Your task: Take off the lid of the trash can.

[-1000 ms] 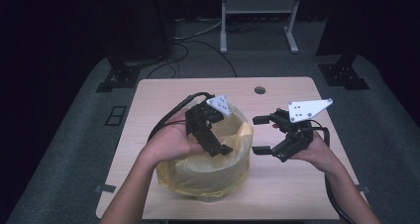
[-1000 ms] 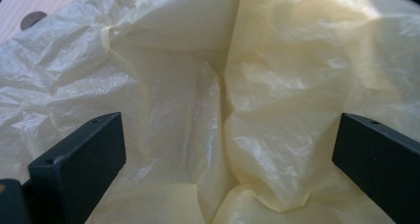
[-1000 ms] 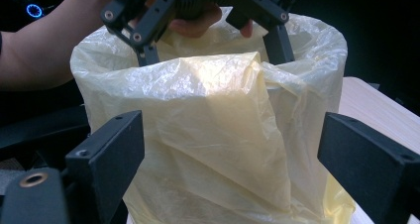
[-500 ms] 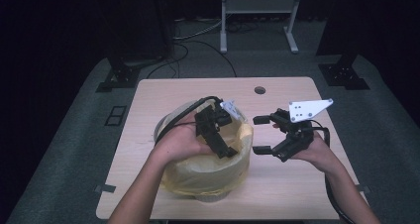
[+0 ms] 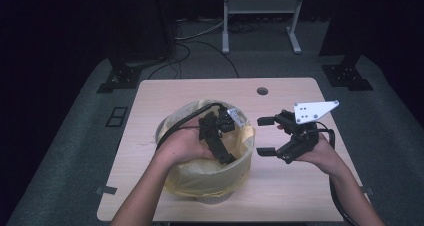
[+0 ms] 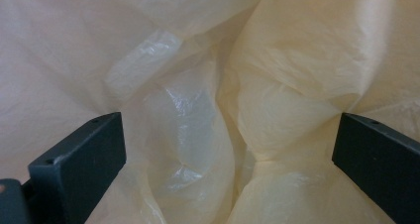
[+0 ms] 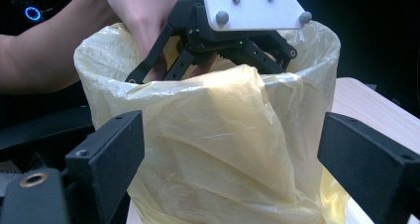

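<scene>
Bag (image 5: 220, 173) lines bin — left gripper (image 5: 218, 136) inside, right gripper (image 5: 272, 136) just beside.

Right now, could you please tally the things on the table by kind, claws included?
Yellow bag: 1
Bin: 1
Claws: 2, left claw inside the bag, right claw beside it
Total: 4

The high view looks forward and down from above the person's side onto the table (image 5: 280, 191), taking in both grippers from some way off. The left gripper view sits inside the bag (image 6: 277, 85), very near its folds. The right gripper view faces the bag (image 7: 218, 135) side-on from close by, sharing the bag and left gripper (image 7: 213, 55) with the high view.
</scene>
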The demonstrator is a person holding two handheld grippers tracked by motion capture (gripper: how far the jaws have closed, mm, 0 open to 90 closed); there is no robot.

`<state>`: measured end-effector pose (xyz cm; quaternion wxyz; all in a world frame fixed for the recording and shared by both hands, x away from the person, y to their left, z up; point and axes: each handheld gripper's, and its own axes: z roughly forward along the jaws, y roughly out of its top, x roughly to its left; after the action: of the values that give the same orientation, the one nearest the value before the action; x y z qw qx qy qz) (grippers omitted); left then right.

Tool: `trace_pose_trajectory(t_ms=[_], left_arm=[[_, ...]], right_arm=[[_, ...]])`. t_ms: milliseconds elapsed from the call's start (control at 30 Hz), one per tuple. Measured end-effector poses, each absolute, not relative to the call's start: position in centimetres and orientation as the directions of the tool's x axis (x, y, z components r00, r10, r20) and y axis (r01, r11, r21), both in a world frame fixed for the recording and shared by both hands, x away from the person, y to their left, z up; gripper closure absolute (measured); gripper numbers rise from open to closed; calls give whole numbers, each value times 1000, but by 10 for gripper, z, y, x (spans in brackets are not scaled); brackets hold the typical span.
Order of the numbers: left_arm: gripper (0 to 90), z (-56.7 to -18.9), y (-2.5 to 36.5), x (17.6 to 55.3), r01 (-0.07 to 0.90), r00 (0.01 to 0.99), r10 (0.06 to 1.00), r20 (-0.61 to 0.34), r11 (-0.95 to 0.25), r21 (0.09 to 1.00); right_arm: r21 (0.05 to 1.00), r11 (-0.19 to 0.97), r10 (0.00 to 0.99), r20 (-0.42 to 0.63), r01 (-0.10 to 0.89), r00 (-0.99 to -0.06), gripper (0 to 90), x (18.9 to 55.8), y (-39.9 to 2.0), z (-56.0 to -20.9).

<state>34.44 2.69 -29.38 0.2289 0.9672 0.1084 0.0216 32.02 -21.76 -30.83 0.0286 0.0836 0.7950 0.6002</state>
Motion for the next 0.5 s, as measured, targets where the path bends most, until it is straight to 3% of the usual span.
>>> trace_pose_trajectory(t_ms=[100,500], left_arm=[[0,-288,28,347,212,971,241,-7,-840,500],[0,-284,21,351,230,965,261,-23,-802,552]], right_arm=[[959,264,169,58,102,-984,96,321,-218,-308],[963,250,169,54,95,-984,96,321,-218,-305]])
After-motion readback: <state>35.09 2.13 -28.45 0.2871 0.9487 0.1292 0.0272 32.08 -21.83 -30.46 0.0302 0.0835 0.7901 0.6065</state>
